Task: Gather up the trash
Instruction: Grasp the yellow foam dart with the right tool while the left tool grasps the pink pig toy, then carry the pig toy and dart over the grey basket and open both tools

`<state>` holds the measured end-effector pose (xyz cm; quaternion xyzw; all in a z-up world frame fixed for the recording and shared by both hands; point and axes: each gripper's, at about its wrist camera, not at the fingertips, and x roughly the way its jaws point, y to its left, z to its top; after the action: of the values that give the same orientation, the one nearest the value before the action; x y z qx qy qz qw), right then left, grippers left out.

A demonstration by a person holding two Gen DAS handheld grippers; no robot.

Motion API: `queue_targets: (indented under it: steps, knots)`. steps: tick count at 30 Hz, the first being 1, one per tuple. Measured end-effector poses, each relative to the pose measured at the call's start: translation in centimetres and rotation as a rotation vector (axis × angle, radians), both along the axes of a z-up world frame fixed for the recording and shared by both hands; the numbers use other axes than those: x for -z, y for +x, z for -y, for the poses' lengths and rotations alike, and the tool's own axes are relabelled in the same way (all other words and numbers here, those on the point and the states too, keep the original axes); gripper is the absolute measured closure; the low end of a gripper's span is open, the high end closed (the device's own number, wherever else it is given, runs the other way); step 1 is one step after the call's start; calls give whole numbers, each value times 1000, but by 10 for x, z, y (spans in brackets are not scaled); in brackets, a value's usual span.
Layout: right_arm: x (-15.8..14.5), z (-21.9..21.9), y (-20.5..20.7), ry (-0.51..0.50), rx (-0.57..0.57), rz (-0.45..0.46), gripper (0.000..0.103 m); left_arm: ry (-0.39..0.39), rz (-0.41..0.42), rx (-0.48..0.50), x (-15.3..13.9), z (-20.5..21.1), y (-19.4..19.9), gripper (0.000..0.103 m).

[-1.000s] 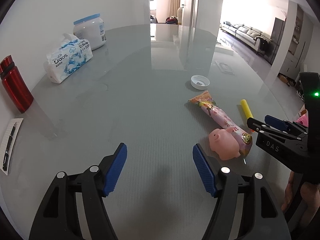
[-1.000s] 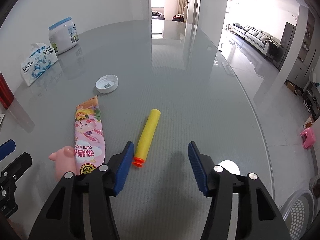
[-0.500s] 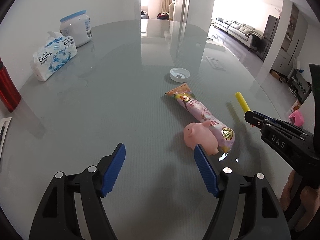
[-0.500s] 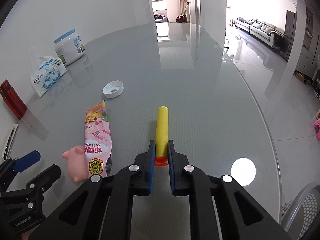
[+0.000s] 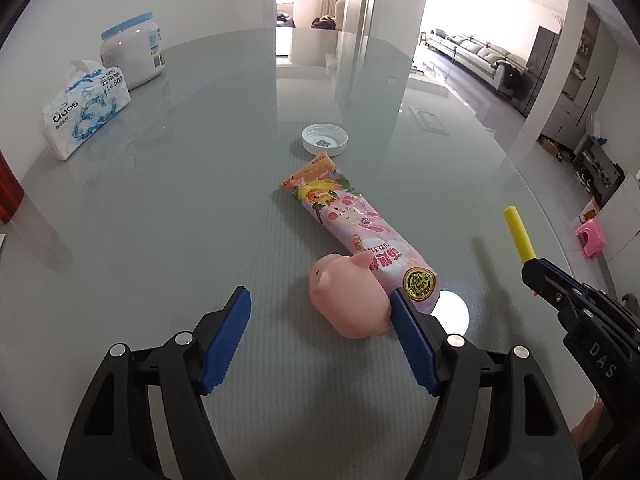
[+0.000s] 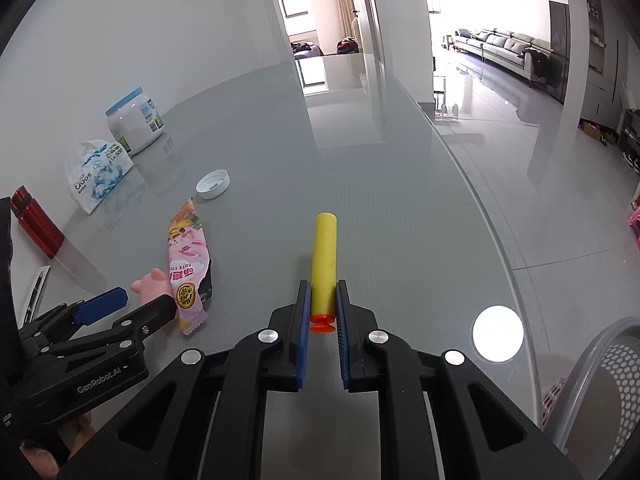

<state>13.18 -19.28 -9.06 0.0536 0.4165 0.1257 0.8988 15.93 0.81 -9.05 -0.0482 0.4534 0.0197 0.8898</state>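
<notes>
left claw [image 5: 320, 336]: black, blue pads | right claw [image 6: 323, 300]: same, silver screws

A big grey glass table [image 5: 168, 216] is holding a pink snack wrapper [image 5: 360, 232], a pink pig toy [image 5: 348, 300] touching it, and a white lid [image 5: 325, 140] near the wrapper's far end. A tissue pack [image 5: 86, 114], a white jar [image 5: 134, 56] and a red bottle [image 6: 36, 222] are sitting along its left side.
</notes>
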Motion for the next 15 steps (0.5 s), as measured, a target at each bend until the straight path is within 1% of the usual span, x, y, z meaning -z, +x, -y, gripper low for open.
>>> queue_targets:
  steps: [5, 8, 9, 10, 11, 12, 15]
  knots:
    - [1, -3, 0, 10, -2, -3, 91, -4, -10, -28, 4, -2, 6, 33]
    - [1, -4, -1, 13, -7, -1, 91, -7, -4, -31, 3, -3, 6, 43]
    - [1, -5, -2, 15, -7, -1, 91, -9, -3, -29, 3, -4, 6, 48]
    - [1, -5, -3, 17, -6, -1, 91, -15, -2, -23, 2, -4, 5, 52]
    - [1, -5, -4, 17, -7, -2, 91, -23, -1, -16, 2, -4, 5, 59]
    - [0, -4, -4, 17, -8, -2, 91, -28, -2, -12, 1, -3, 5, 62]
    - [-1, -5, -6, 15, -9, -1, 91, -21, -1, -9, 0, -4, 3, 62]
